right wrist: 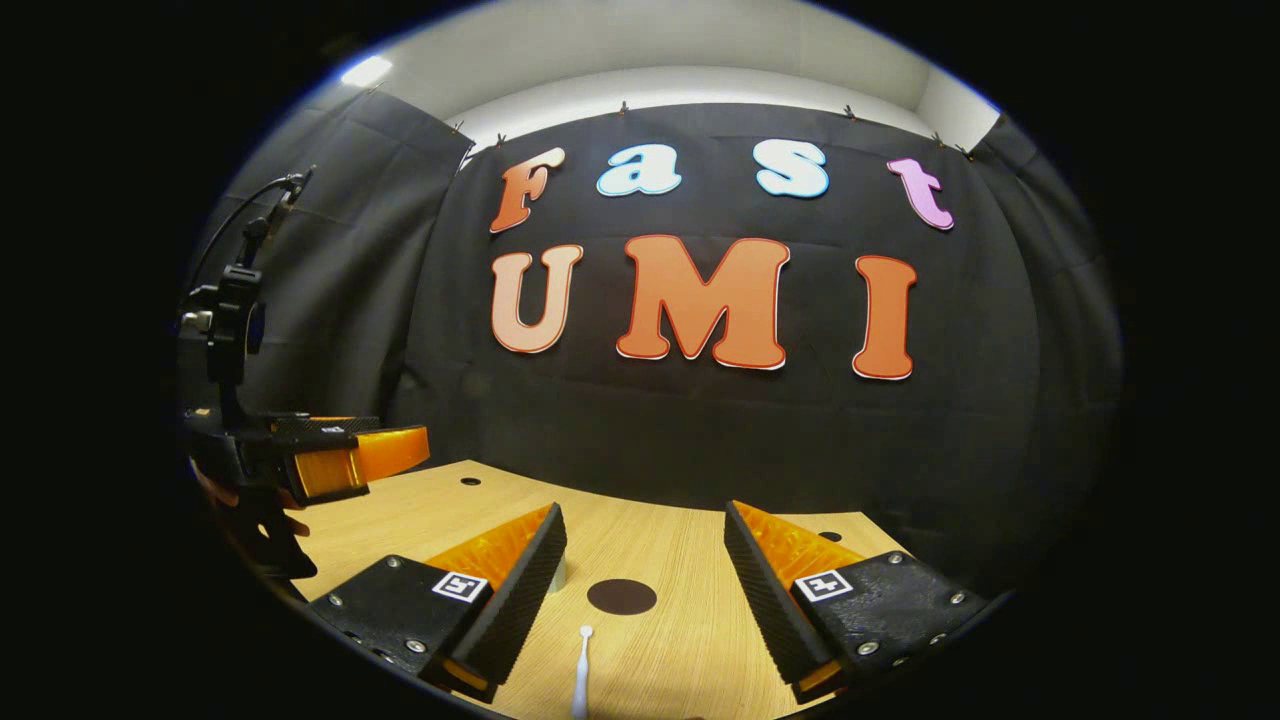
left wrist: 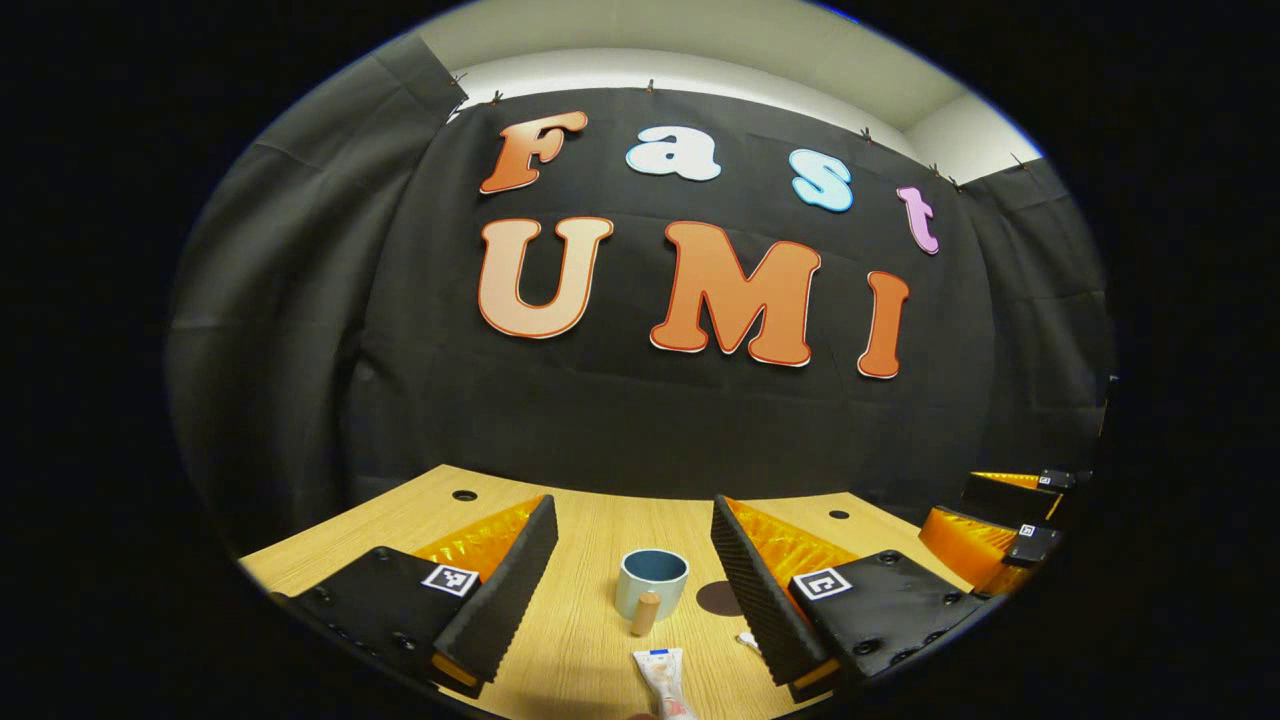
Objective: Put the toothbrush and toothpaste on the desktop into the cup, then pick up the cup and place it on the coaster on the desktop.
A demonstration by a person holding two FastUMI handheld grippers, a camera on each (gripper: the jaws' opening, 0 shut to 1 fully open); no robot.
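A blue-grey cup (left wrist: 652, 580) with a wooden handle stands upright on the wooden desktop (left wrist: 590, 640), straight ahead between the fingers of my open left gripper (left wrist: 633, 515). The toothpaste tube (left wrist: 664, 680) lies flat just in front of the cup, at the view's bottom edge. A dark round coaster (left wrist: 716, 598) lies right of the cup, partly behind my finger. One white end of the toothbrush (left wrist: 748, 640) shows beside that finger. In the right gripper view, the toothbrush (right wrist: 581, 668) lies below the coaster (right wrist: 621, 596), between the fingers of my open right gripper (right wrist: 643, 515). Both grippers hold nothing.
Cable holes (left wrist: 464, 495) sit in the desktop near the back wall. The right gripper (left wrist: 985, 512) hovers at the far right of the left gripper view. A hand holds the left gripper (right wrist: 350, 455) above the desk's left side in the right gripper view.
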